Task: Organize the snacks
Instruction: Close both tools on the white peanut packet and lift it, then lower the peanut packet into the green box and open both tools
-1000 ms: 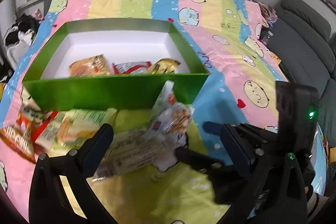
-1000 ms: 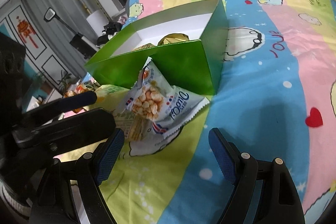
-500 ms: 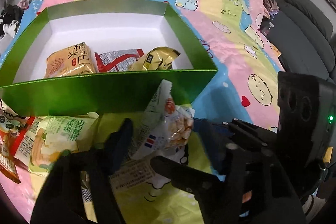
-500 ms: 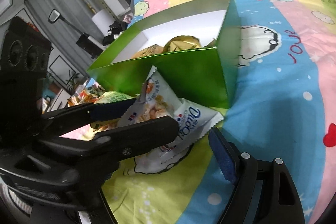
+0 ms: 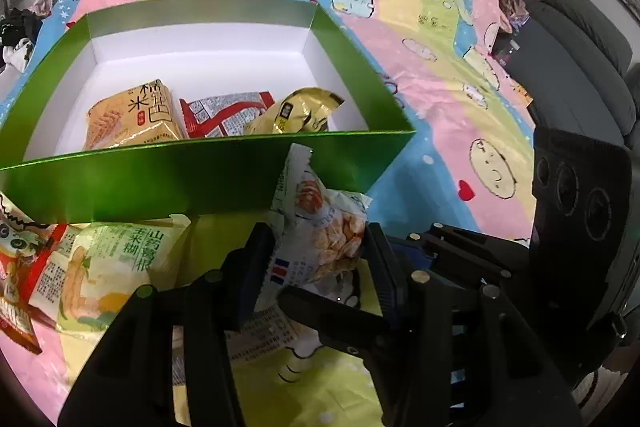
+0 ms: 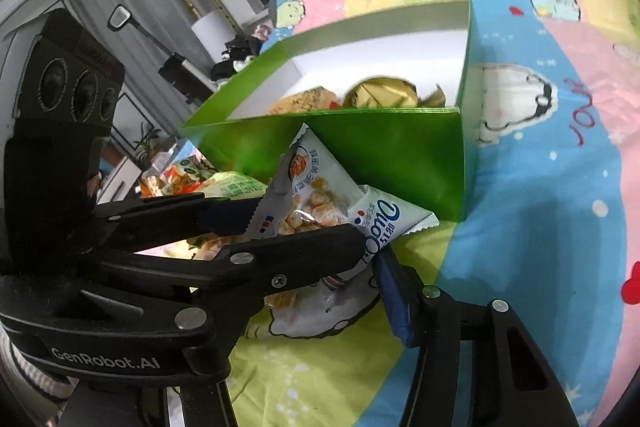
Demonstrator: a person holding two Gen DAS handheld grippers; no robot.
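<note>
The left gripper (image 5: 316,259) has just closed its jaws onto the white snack packet (image 5: 320,227), pinching it. The right gripper (image 6: 348,267), jaws narrowing, seems to flank the same packet, grip unclear. The green box (image 5: 160,183) stands at twelve o'clock, holding three snacks; both grippers tilt downward

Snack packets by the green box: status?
Left gripper shut on white biscuit packet. Right gripper closing, grip unclear. Green cardboard box wall directly ahead.
</note>
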